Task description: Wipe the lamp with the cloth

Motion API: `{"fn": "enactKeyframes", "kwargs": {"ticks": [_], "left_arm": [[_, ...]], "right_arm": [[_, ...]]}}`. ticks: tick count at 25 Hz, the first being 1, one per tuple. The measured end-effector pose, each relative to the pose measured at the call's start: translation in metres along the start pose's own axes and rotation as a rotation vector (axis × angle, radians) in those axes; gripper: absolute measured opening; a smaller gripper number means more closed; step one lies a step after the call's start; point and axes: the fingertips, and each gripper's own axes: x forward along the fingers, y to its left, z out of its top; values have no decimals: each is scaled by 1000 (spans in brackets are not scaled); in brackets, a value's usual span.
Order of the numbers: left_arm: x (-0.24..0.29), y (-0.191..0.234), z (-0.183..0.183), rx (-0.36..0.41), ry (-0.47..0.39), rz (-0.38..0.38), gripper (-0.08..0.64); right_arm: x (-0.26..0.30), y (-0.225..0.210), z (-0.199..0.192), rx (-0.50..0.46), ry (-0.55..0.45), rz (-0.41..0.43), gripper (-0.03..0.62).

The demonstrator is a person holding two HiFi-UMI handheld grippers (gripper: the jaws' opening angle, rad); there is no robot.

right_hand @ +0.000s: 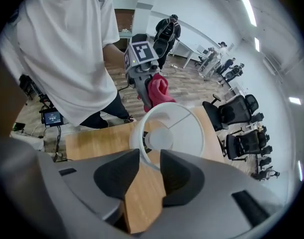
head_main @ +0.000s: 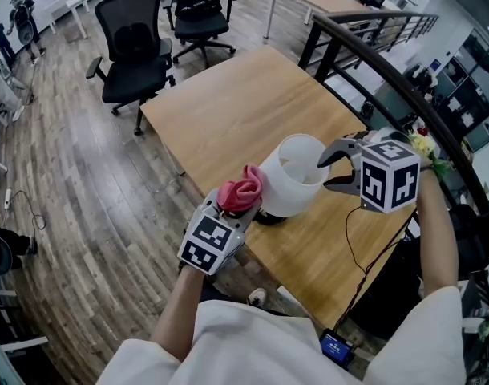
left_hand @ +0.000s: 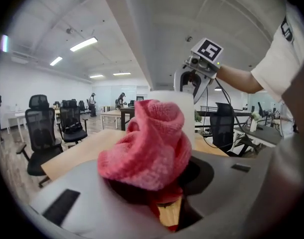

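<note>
Pale wooden worktop (head_main: pixel 228 111) spreads under both tools, set on a plank floor in an open office. Nearest the person, the left tool (head_main: pixel 238 212) pinches a crumpled pink knitted cloth (head_main: pixel 241 188) between its jaws. In the left gripper view the cloth (left_hand: pixel 148 144) bulges up out of the grip and hides most of what lies ahead. Directly ahead of that tool stands the white lamp (head_main: pixel 296 175), an open-topped drum shade upright on a dark round base on the worktop. The cloth sits right against the shade's outer wall on the side facing the left tool, though whether they touch cannot be told. On the lamp's opposite side the right tool (head_main: pixel 333 169) points steeply down at the shade's top rim with its jaws spread. In the right gripper view bare wood shows in the gap of the right tool (right_hand: pixel 149 159), and the lamp (right_hand: pixel 173 128) has its rim just at the jaw tips, with neither pad pressing on it. Beyond the lamp from there, the left tool (right_hand: pixel 141 76) shows with the cloth (right_hand: pixel 158 88). Farther ahead of the left tool, past the worktop's far edge, stand black mesh office chairs (head_main: pixel 136 46). A dark metal railing (head_main: pixel 373 58) curves past behind the right tool.
</note>
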Motion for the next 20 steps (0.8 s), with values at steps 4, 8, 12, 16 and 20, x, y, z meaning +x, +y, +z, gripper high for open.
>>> {"fn": "enactKeyframes", "kwargs": {"ticks": [4,8,12,16,20], "left_arm": [[-8,-15,46,52,-60,-16,140],[-14,-29,71,93,-84,-37,140],[-15,-39,81,99,-93,-42,140],[-9,-49,85,81,-114,-58,140],[-1,-49,87,44,-134,-39,140]], "right_arm": [[2,3,3,-15,57,25,137],[2,4,5,32,77,75,124],[-1,8,6,115,97,132,115],[-3,12,6,182,136,182,101],[-5,22,13,213,115,251,65]]}}
